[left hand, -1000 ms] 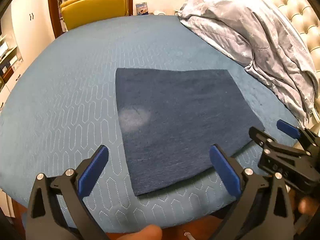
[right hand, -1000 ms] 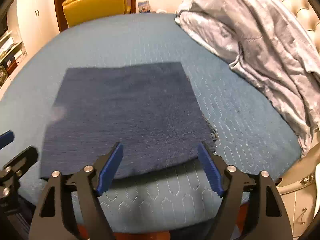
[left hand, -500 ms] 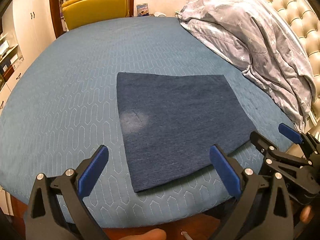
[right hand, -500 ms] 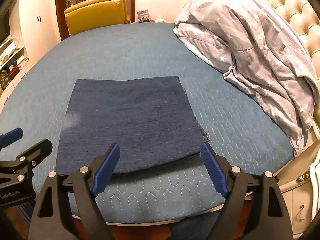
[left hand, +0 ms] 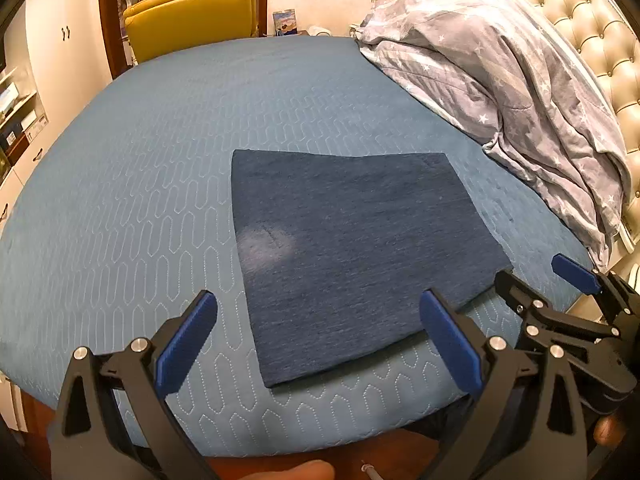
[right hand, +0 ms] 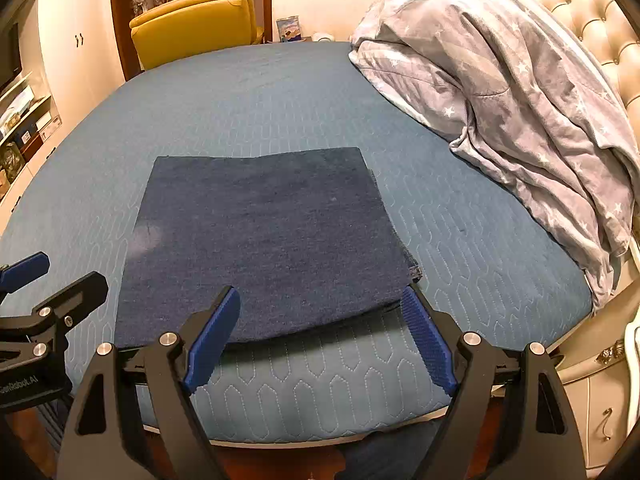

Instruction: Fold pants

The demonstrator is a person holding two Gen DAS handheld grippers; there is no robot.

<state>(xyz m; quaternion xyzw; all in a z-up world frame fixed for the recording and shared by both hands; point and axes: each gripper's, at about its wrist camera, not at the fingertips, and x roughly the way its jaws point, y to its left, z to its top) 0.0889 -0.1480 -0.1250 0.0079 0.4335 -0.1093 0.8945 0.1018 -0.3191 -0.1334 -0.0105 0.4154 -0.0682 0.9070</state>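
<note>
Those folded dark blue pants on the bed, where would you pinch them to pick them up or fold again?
Probably along the near edge of the folded pants, coming in low from the bed's front side. The stacked layers lift slightly off the cover there, and both the right gripper and left gripper already sit open just short of that edge.

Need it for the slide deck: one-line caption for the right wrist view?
Folded pants lie flat on the bed; open right gripper hovers at their near edge.
</note>
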